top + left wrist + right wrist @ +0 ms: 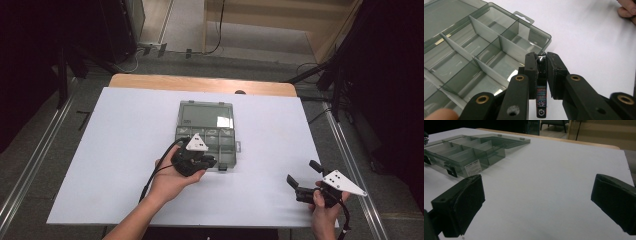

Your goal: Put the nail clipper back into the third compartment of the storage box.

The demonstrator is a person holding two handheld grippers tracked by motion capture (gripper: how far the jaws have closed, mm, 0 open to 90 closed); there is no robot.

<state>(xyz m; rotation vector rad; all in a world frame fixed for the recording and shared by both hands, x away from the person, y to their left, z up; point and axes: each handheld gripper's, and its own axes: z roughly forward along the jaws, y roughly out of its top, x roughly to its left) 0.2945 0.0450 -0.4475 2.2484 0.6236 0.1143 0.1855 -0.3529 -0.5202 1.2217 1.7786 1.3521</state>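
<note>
An open clear grey compartment box (220, 145) lies in the middle of the white board, its lid (206, 115) folded back flat. My left gripper (210, 162) hovers at the box's near edge, held from below by a hand. In the left gripper view the left gripper (541, 58) is shut on a small narrow black piece with coloured stripes (541, 91), just outside a corner compartment of the box (474, 57). My right gripper (302, 172) sits low at the board's near right, open. Nothing lies between the jaws of the right gripper (537, 187), and the box (461, 155) is far to their left.
The white board (125, 150) covers a wooden table (150, 81) and ends close to the right gripper. A white label (472, 167) is on the box's side wall. Fingers of the other hand (627, 10) show far off. Dark stands and cables surround the table.
</note>
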